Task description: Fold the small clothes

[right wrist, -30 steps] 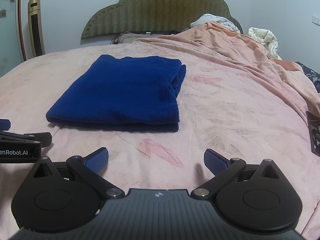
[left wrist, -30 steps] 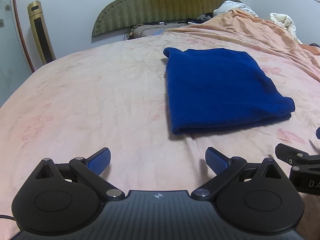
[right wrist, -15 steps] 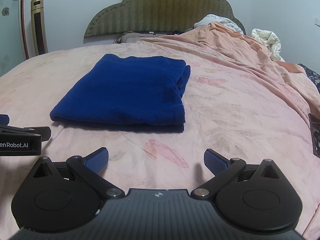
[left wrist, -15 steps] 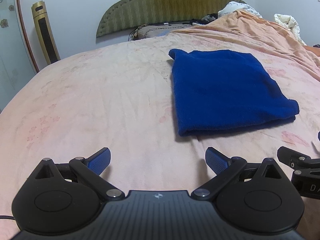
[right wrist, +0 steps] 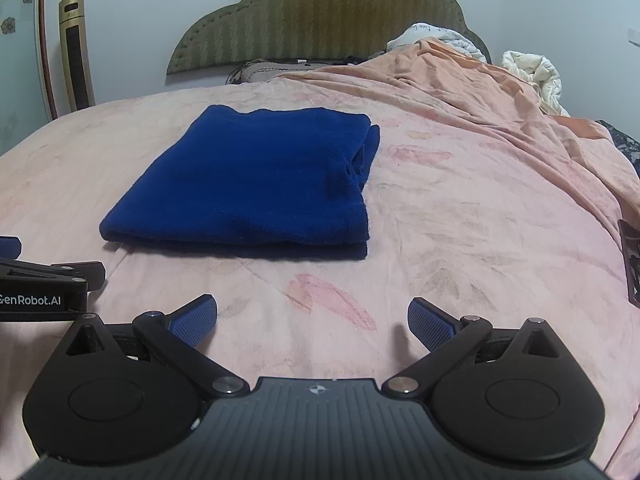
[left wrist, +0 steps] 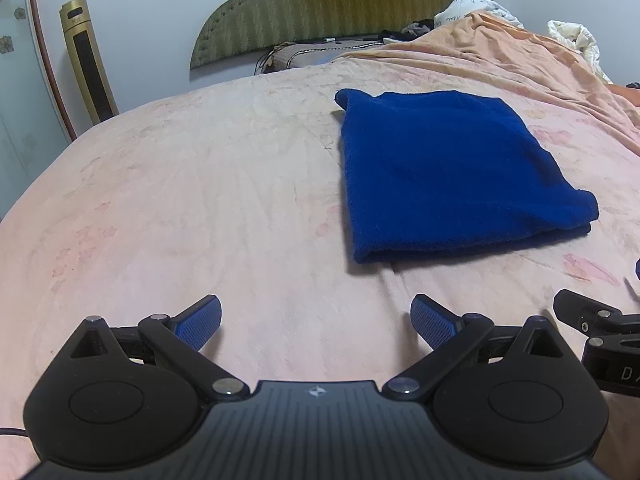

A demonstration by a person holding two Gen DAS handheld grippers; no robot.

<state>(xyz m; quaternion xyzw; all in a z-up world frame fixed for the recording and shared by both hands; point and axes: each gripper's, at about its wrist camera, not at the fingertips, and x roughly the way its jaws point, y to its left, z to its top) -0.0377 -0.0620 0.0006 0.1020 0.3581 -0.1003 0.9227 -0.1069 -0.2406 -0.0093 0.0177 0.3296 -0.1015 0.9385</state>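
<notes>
With both your left gripper (left wrist: 316, 322) and right gripper (right wrist: 312, 320) spread wide and empty above the bed (left wrist: 180, 200), the blue cloth (right wrist: 256, 180) lies folded ahead, so check its edges align.

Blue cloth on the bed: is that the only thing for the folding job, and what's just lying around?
For the job: blue cloth, already folded; left gripper and right gripper, both open.

Just lying about: white bedding, gold tower fan, orange blanket.
</notes>
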